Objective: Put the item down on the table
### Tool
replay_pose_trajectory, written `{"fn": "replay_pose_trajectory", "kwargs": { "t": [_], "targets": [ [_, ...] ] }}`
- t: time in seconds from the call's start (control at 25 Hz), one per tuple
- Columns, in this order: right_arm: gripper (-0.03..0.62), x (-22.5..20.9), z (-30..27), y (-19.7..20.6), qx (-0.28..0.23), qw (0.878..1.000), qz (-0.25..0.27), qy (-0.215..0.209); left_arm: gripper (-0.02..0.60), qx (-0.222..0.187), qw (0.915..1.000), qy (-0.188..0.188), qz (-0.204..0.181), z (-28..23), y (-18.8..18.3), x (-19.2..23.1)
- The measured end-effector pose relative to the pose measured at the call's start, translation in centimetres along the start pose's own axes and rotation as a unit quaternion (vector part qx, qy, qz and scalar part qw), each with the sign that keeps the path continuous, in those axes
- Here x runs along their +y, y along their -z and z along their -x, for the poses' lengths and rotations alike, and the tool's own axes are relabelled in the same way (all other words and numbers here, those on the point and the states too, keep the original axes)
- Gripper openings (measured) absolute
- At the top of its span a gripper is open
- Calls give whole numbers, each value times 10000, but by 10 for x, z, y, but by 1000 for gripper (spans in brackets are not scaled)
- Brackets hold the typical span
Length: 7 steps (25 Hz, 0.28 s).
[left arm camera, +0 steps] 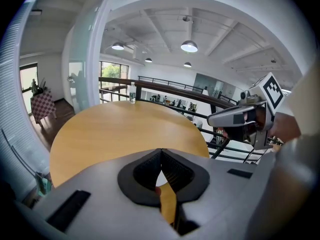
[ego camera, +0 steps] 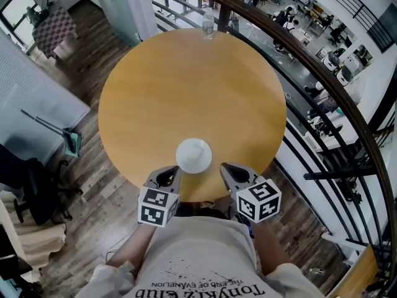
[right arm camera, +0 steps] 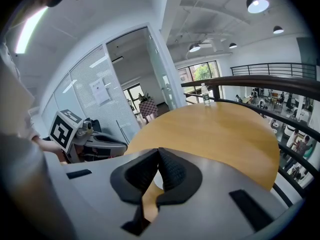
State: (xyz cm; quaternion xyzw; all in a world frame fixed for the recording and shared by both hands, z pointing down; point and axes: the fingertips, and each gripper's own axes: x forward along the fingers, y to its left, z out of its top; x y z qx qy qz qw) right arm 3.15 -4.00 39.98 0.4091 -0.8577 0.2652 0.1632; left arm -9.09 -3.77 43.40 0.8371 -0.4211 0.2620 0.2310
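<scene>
A white round item (ego camera: 193, 156), seen from above like a cup or small bowl, stands on the round wooden table (ego camera: 186, 85) close to its near edge. My left gripper (ego camera: 168, 177) sits just to its lower left and my right gripper (ego camera: 231, 173) just to its lower right; neither touches it. In the left gripper view the jaws of the left gripper (left arm camera: 161, 152) meet at the tips with nothing between them. The right gripper (right arm camera: 158, 150) is shut the same way in its own view. A sliver of the white item (right arm camera: 157, 179) shows below those tips.
A clear water bottle (ego camera: 208, 23) stands at the table's far edge. A dark curved railing (ego camera: 322, 79) runs close behind and to the right of the table, with a drop to a lower floor beyond. A dustpan and broom (ego camera: 69, 140) lie on the wood floor at left.
</scene>
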Motion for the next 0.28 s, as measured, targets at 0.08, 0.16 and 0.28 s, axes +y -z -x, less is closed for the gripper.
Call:
{"fn": "replay_pose_trajectory", "kwargs": {
  "t": [0.08,0.16,0.28],
  "targets": [
    [25,0,0,-2,-12,10000,26,0,23,-11,10000,1,-10,0,-1,1],
    [25,-1,-3,-4,-25,10000,72,-12,23,-24,10000,-5,-42,-1,-3,2],
    [25,-3,-7,-7,-49,9999,116,-49,23,-28,10000,-21,-78,-4,-4,5]
  ]
}}
